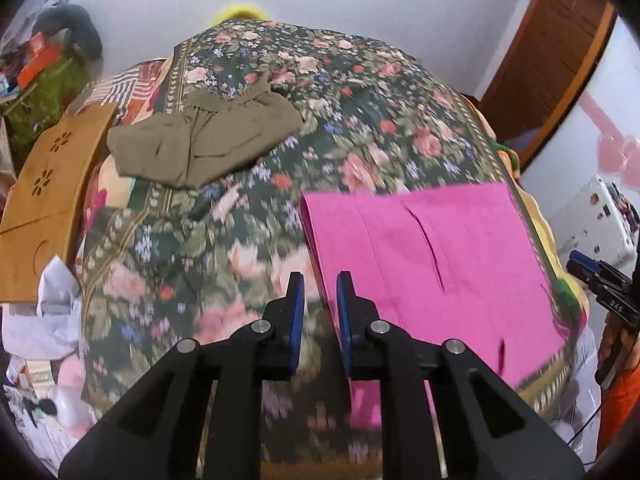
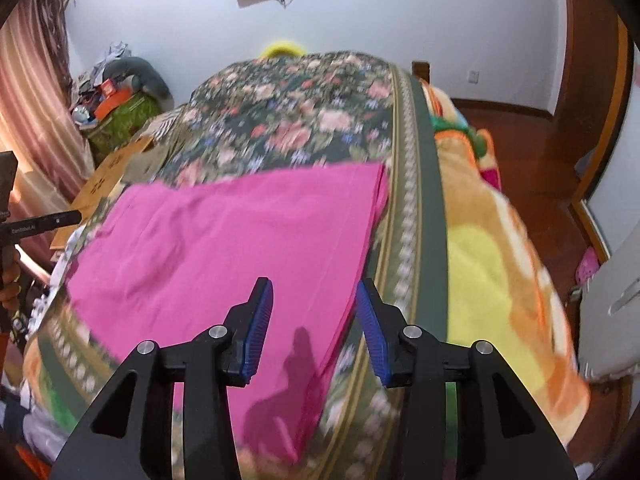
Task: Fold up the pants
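1. Pink pants [image 2: 224, 240] lie flat on floral bedspread [image 1: 168, 240], near bed's right edge. Look thin, soft, light; probably floppy, so I'd pinch hem corners.
2. My left gripper [image 1: 320, 300] & right gripper [image 2: 314, 308]: both apart, empty, above the cloth.

Pants [image 1: 432, 264] lie on the bedspread [image 1: 240, 240], apparently right of another garment [image 1: 204, 140].

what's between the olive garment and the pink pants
Only bare floral bedspread between the olive garment and pink pants, in the left wrist view.
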Available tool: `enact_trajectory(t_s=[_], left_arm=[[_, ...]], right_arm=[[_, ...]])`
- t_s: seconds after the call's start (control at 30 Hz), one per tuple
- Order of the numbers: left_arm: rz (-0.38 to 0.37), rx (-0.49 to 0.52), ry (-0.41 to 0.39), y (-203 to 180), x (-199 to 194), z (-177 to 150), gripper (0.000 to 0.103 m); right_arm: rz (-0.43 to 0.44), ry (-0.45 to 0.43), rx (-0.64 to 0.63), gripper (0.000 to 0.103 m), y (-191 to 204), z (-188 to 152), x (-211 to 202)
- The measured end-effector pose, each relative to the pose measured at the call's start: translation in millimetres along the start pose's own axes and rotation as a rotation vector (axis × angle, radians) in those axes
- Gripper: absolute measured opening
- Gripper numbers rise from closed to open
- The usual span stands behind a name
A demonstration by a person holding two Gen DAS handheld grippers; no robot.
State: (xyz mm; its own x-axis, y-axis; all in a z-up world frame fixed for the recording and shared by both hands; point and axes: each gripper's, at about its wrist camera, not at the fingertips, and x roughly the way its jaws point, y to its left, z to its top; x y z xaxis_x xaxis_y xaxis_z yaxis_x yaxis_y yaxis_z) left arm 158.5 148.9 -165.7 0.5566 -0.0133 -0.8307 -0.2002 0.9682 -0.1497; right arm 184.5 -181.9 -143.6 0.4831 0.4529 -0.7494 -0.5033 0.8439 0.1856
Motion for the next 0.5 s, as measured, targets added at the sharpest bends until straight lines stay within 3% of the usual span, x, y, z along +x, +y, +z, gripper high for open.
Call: enact_trajectory(t_s=[0.07, 0.23, 0.5], left_arm=[[0.004, -0.002, -0.001, 2.3, 7.7, 11.1, 0.016], [0.001, -0.029, 0.015, 9.3, 38.4, 37.9, 0.038], [-0.069, -0.075, 0.106, 11.2, 89.5, 49.0, 0.039]], right_arm=[[-0.010, -0.012, -0.001, 0.040, -5.5, 13.9, 8.6], [-0.013, -0.013, 0.017, 0.040, -26.4, 50.4, 44.0], [0.003, 0.051, 0.079, 0.040, -54.8, 78.5, 112.0]])
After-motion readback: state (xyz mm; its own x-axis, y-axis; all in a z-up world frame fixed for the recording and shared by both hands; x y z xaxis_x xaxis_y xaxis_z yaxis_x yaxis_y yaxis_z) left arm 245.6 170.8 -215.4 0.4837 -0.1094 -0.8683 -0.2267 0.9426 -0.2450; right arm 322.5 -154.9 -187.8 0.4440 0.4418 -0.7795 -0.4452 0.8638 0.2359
